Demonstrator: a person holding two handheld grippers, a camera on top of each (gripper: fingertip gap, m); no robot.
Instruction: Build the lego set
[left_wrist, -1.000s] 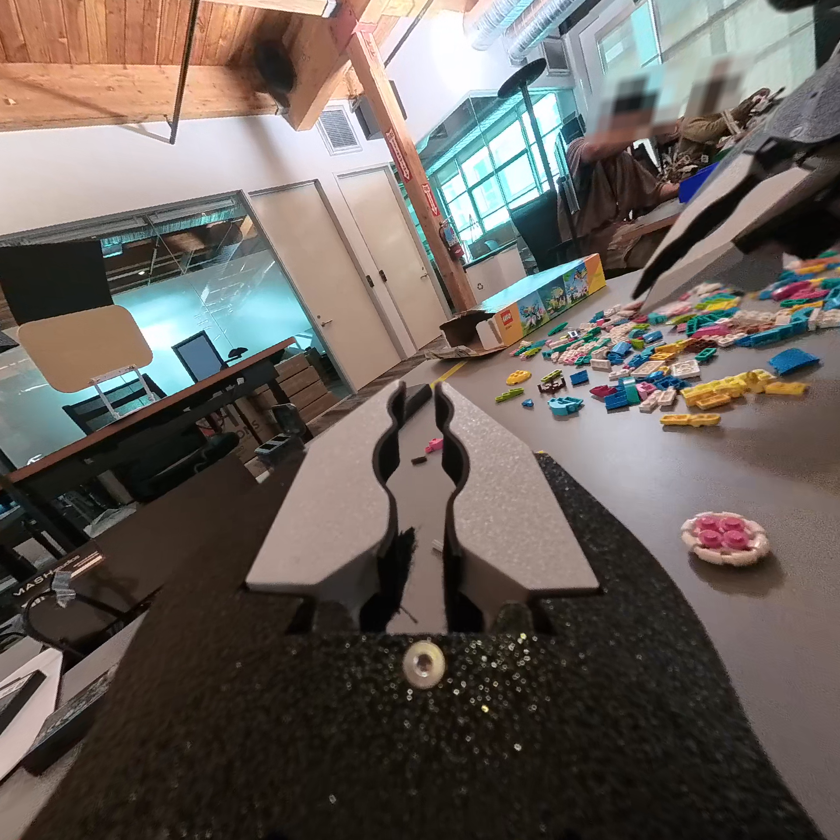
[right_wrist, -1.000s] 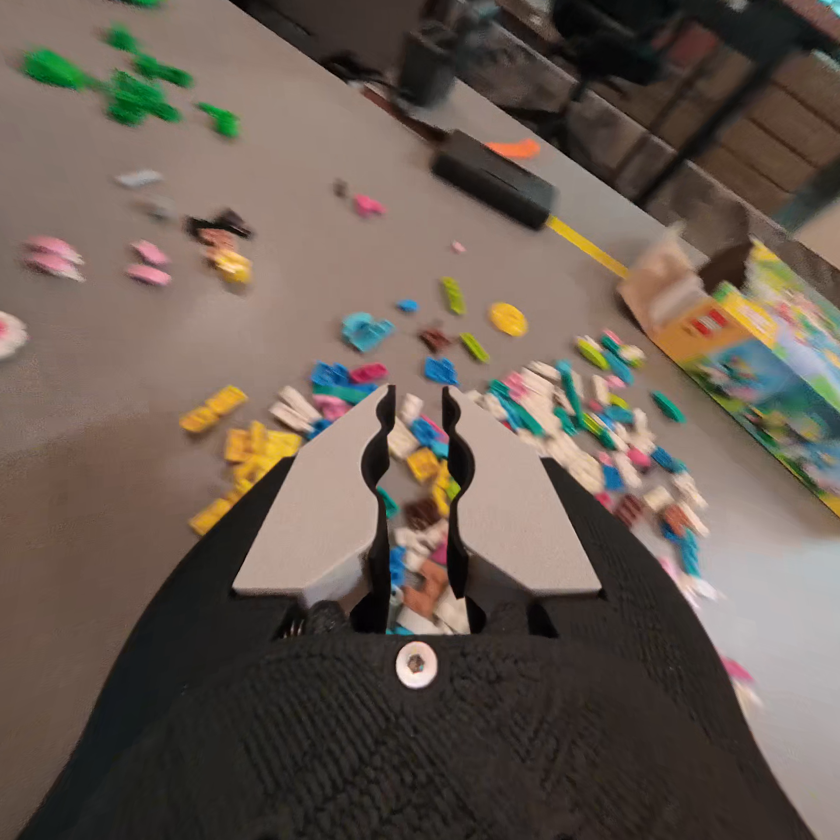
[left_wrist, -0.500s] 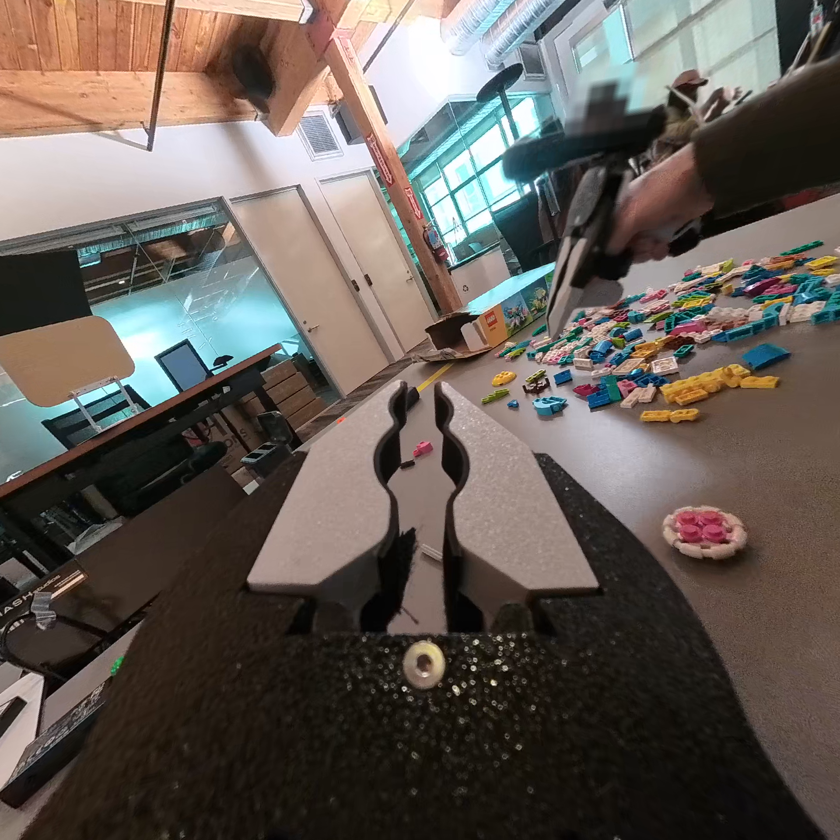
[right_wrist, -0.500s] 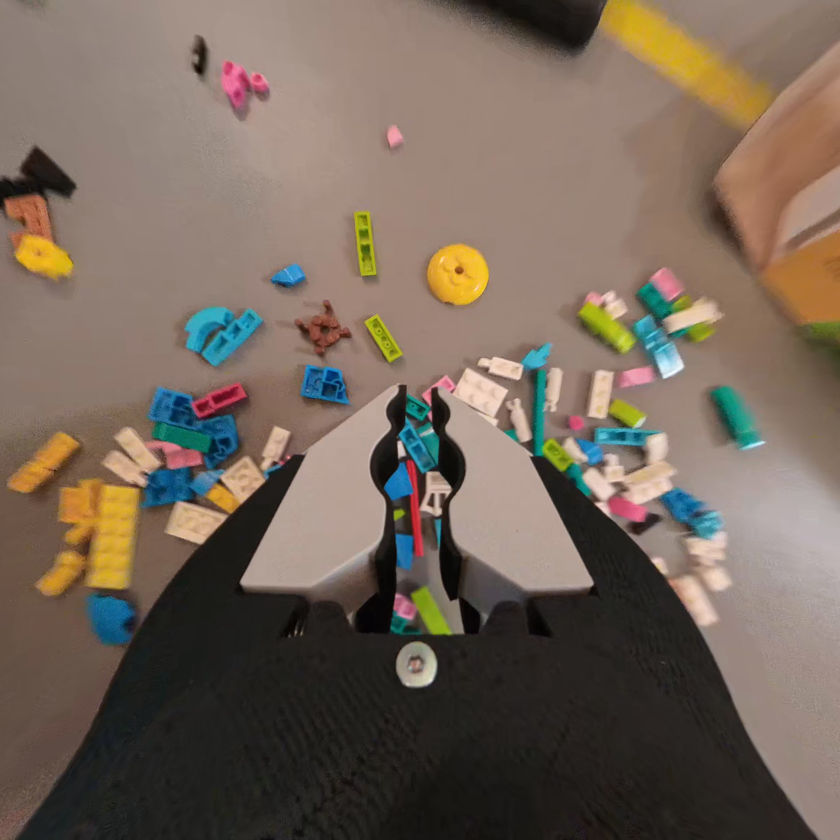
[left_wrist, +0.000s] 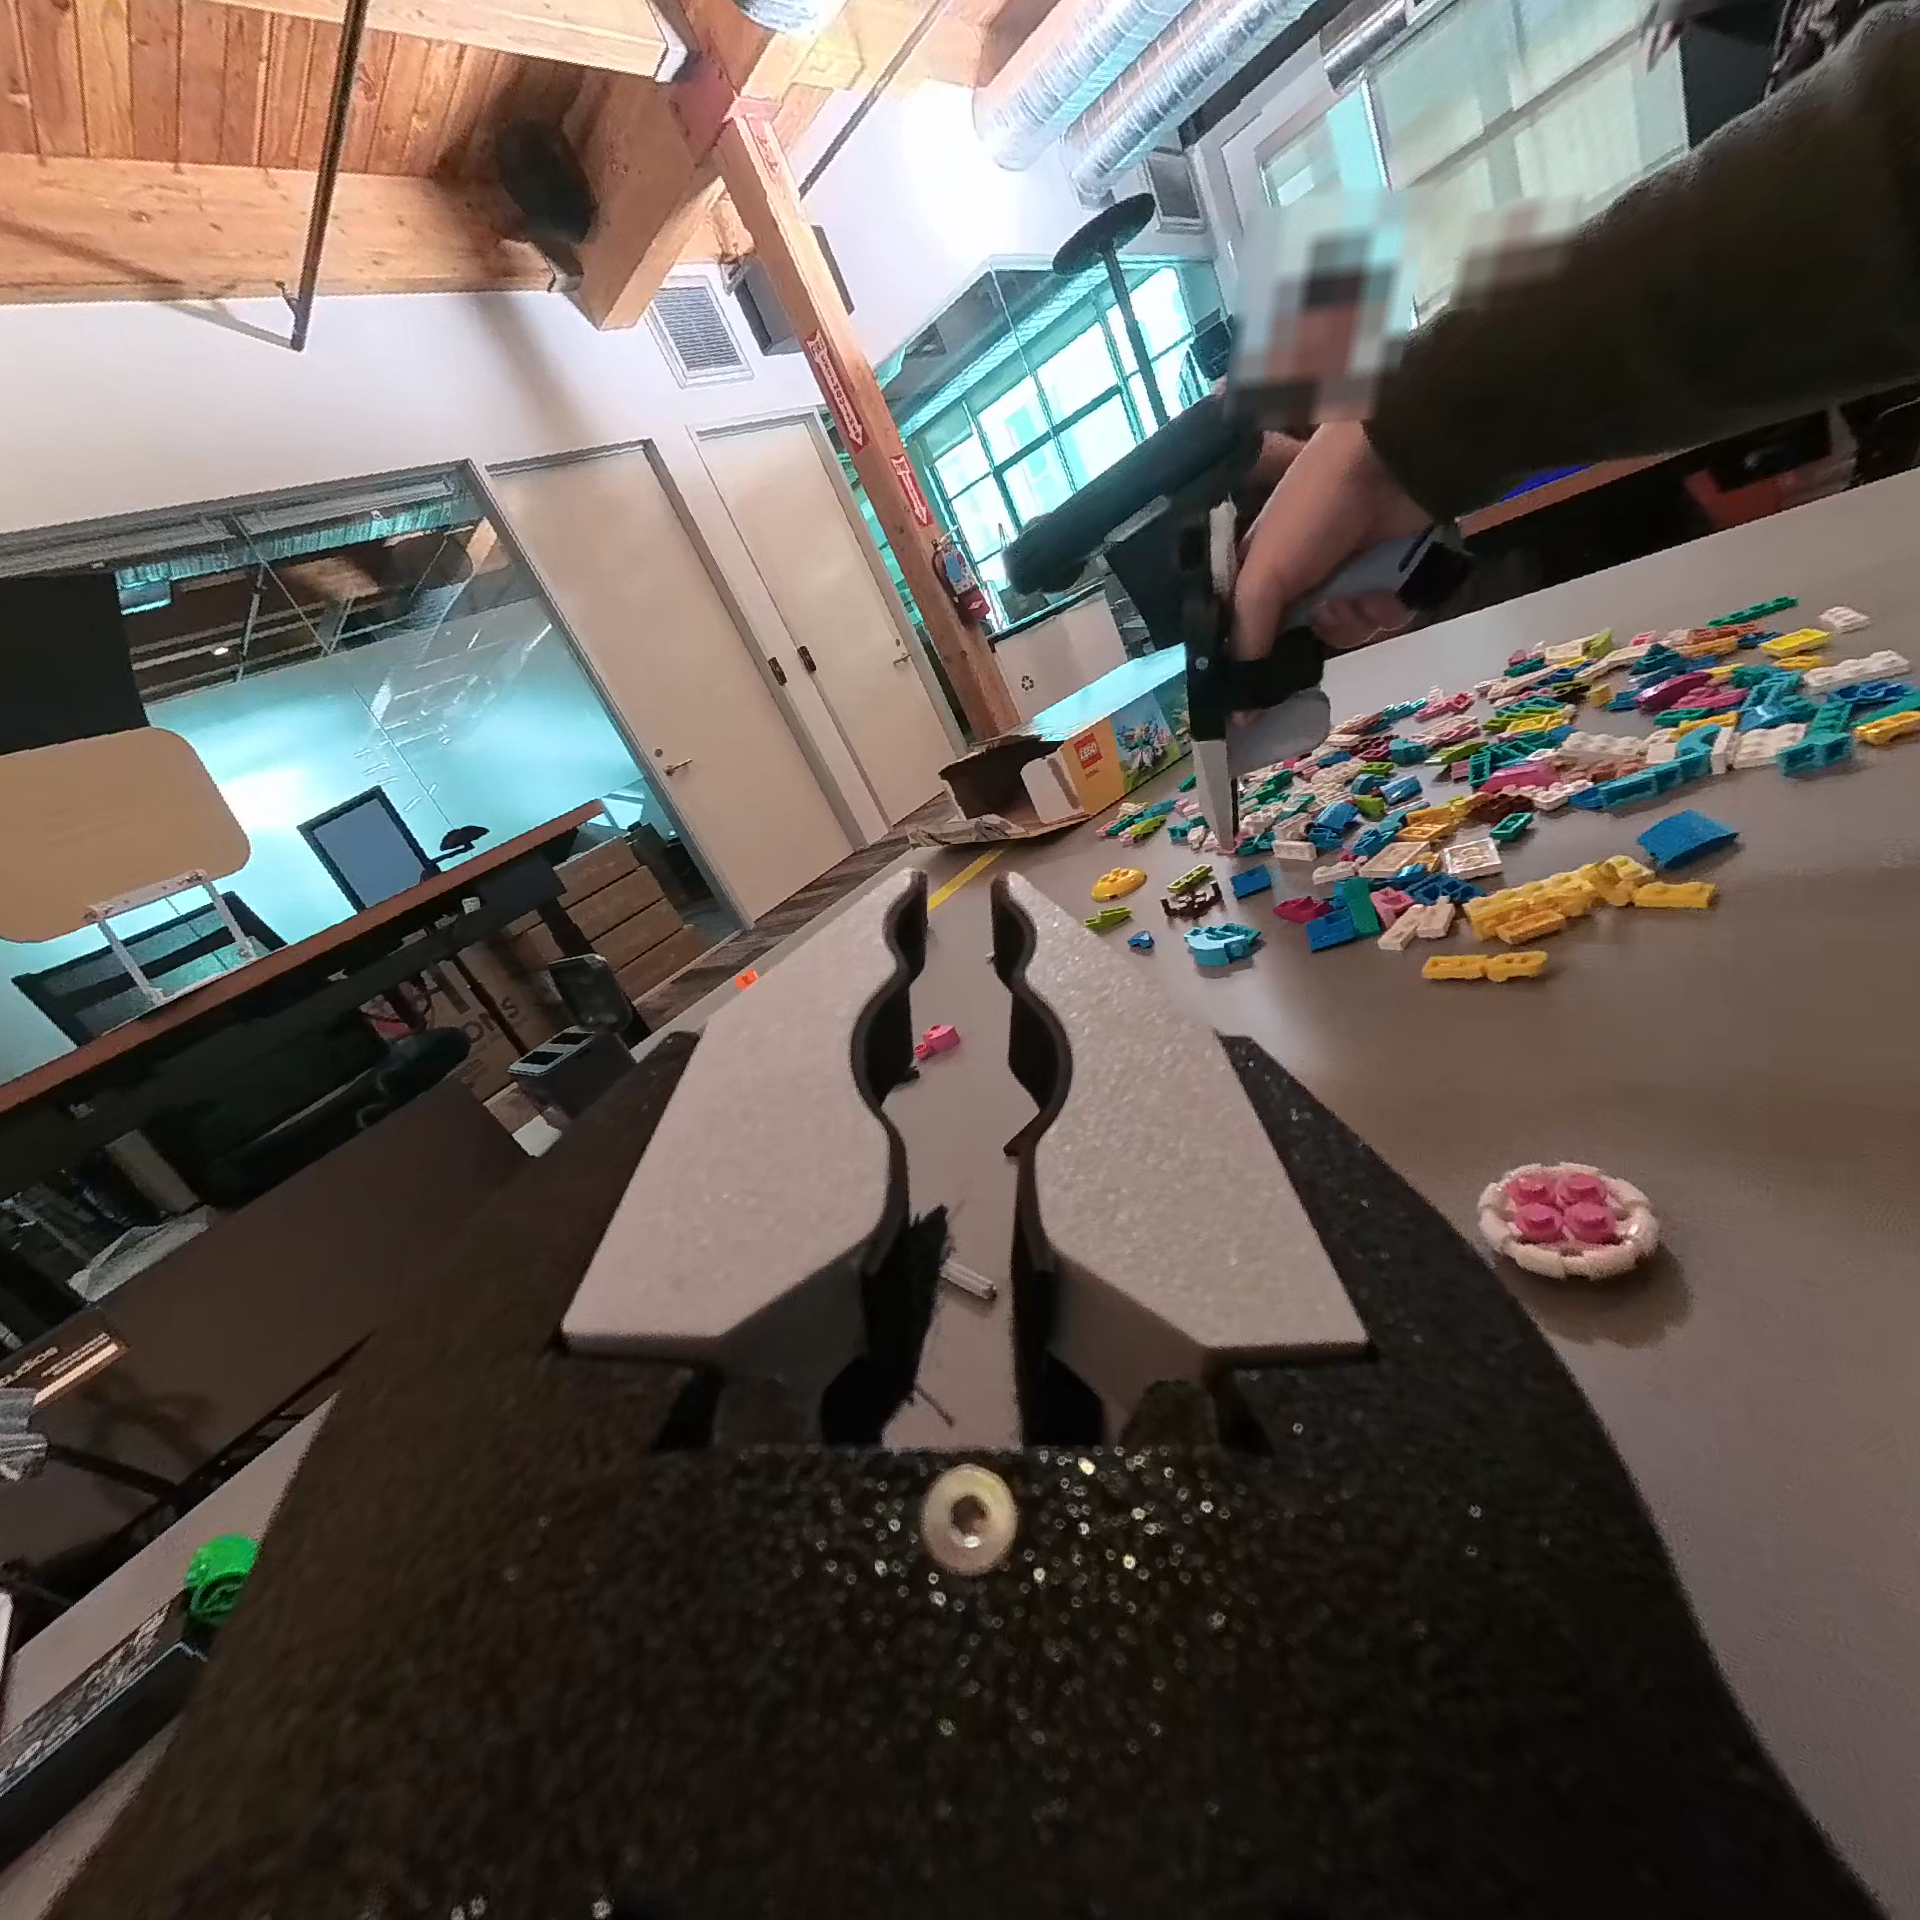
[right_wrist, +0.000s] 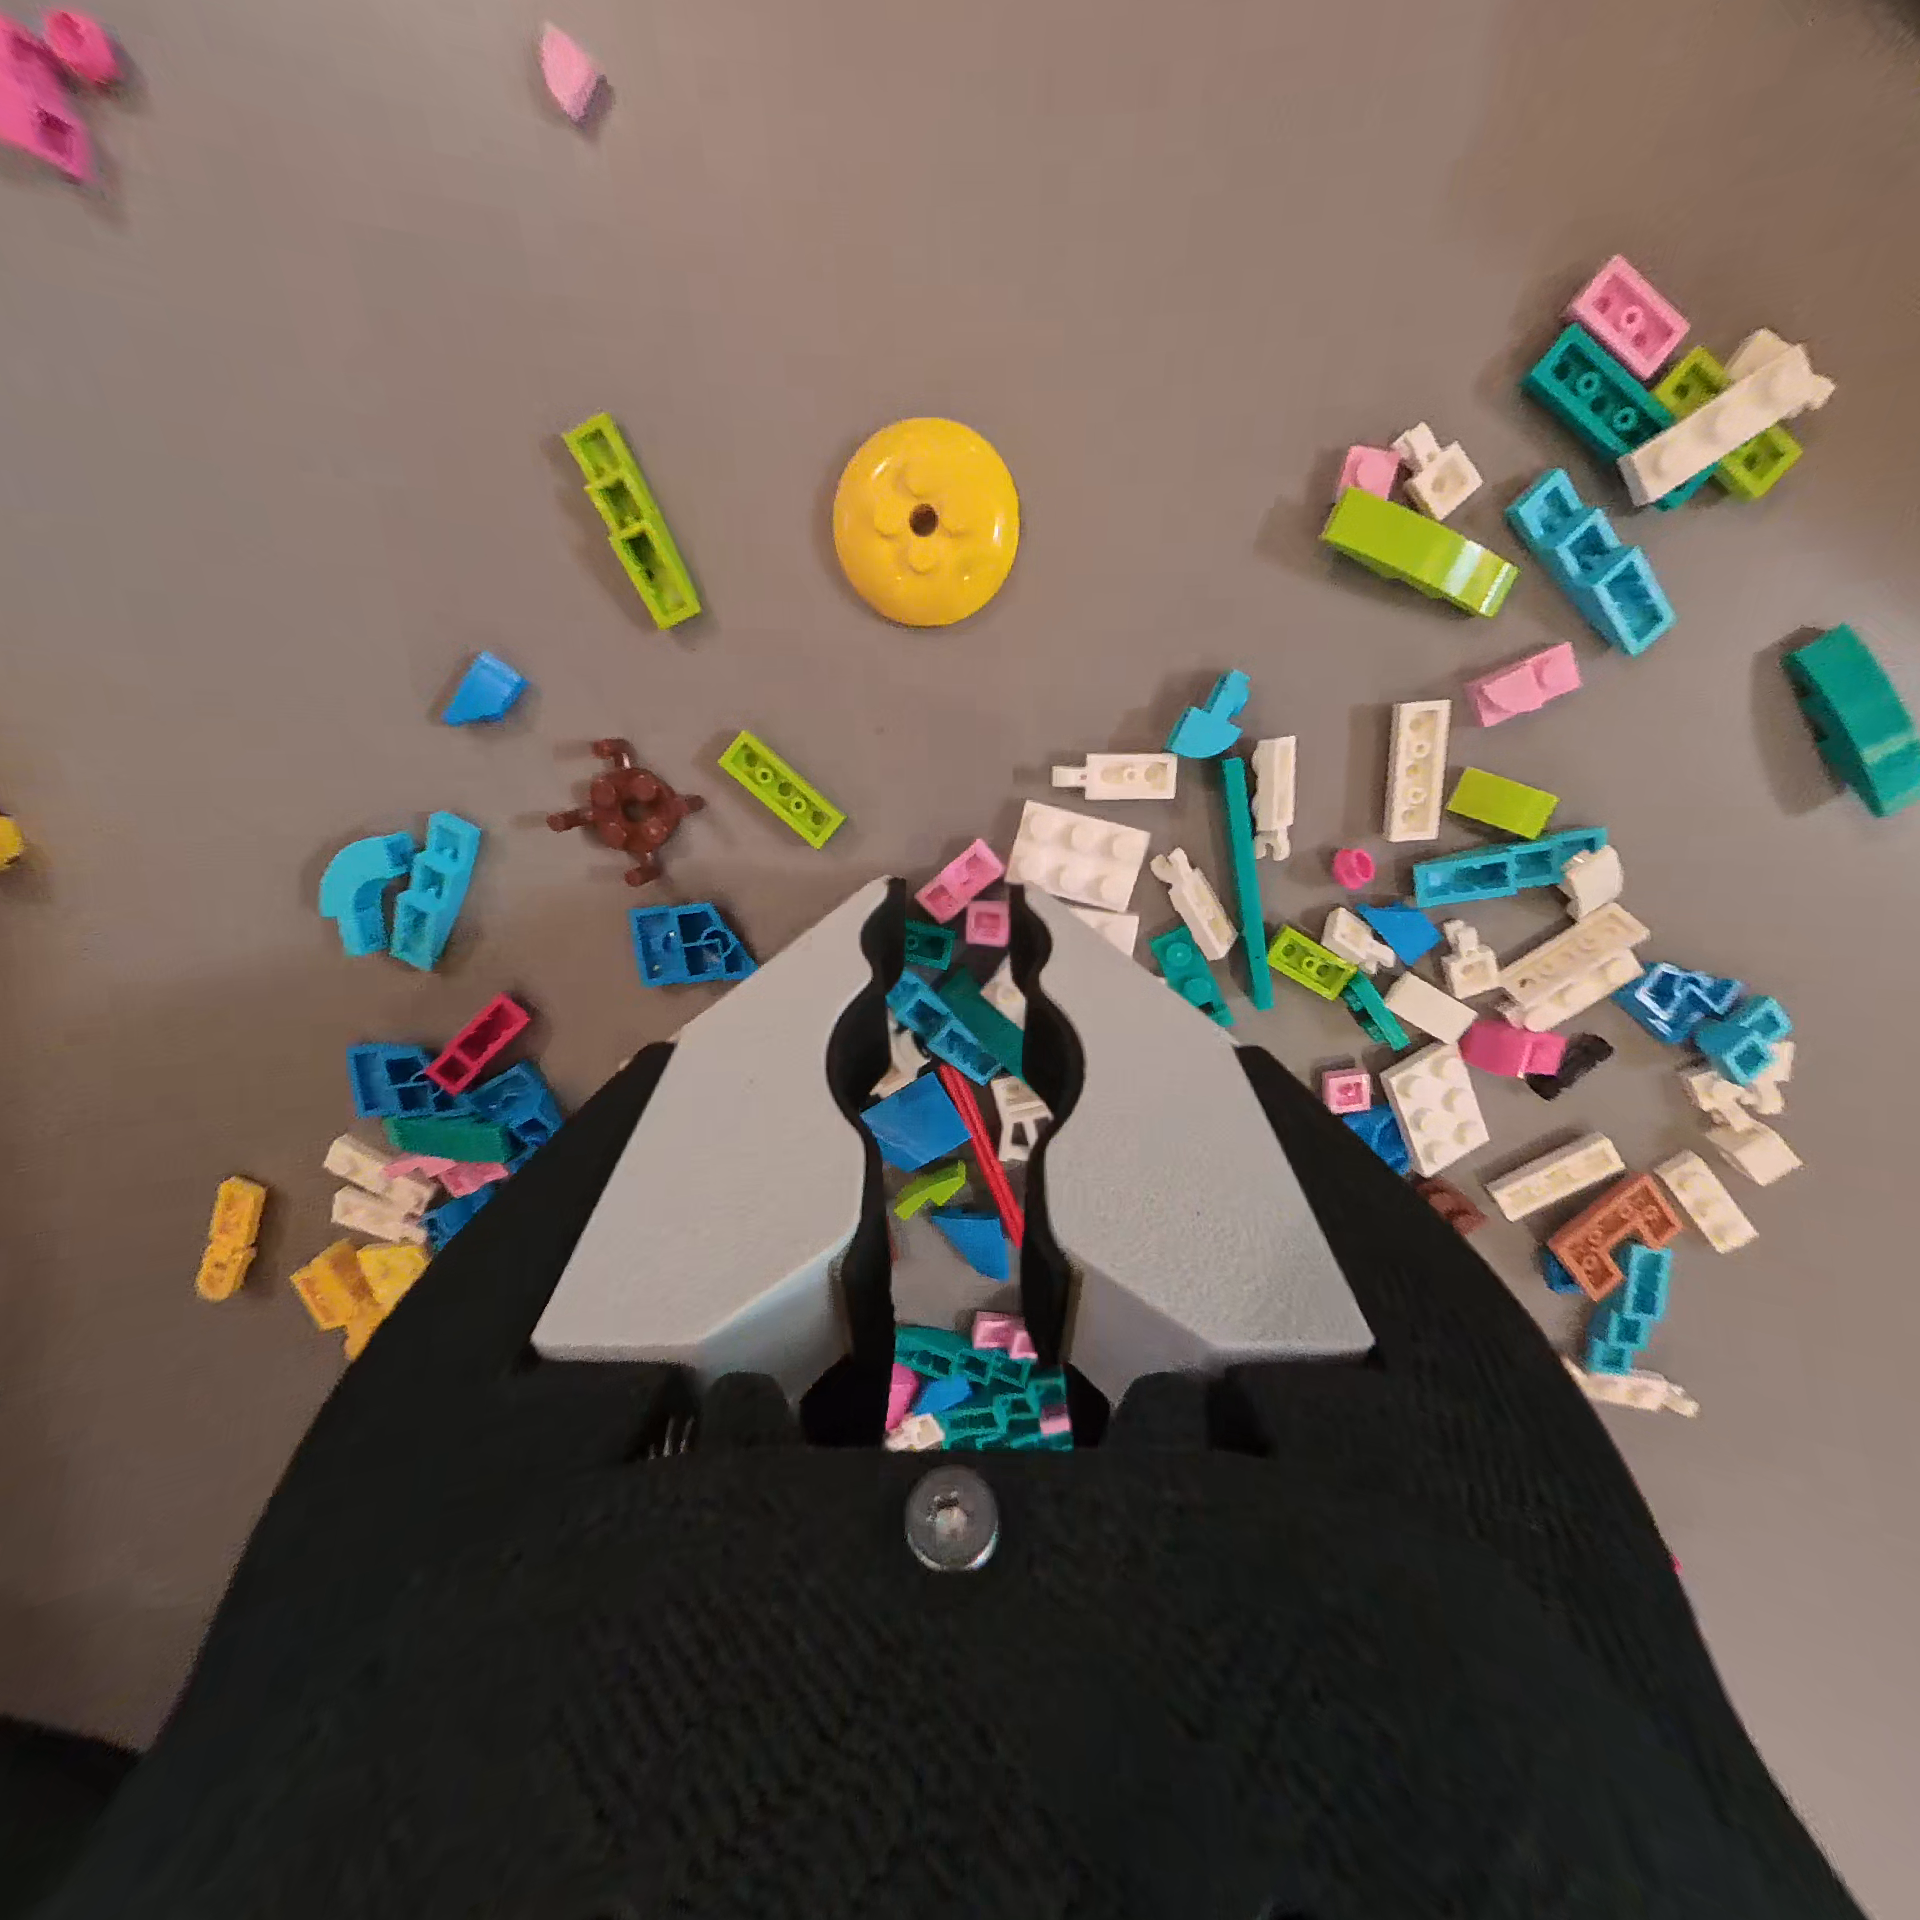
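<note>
Loose lego pieces of many colours (left_wrist: 1558, 790) lie spread on the grey table (right_wrist: 935, 208). My right gripper (right_wrist: 953, 894) points straight down over the pile's edge, jaws a little apart and holding nothing. Its tips straddle a small pink square piece (right_wrist: 985, 922), next to a pink plate (right_wrist: 958, 878) and a white plate (right_wrist: 1081, 852). In the left wrist view the right gripper (left_wrist: 1218, 821) has its tips down among the pieces. My left gripper (left_wrist: 958, 894) hovers low over the table, narrowly open and empty. A round white and pink assembly (left_wrist: 1566, 1231) lies to its right.
A yellow round plate (right_wrist: 925, 520) and a brown piece (right_wrist: 627, 810) lie just beyond the right gripper. The lego box (left_wrist: 1117, 753) sits at the table's far end. A small pink brick (left_wrist: 938, 1039) lies ahead of the left gripper. A green piece (left_wrist: 218, 1579) lies at the lower left. One gripper's finger ends stand about 30 cm off the other's.
My right gripper has swung over the pile and dropped close to the pieces, now pointing straight down. My left gripper has barely moved.
</note>
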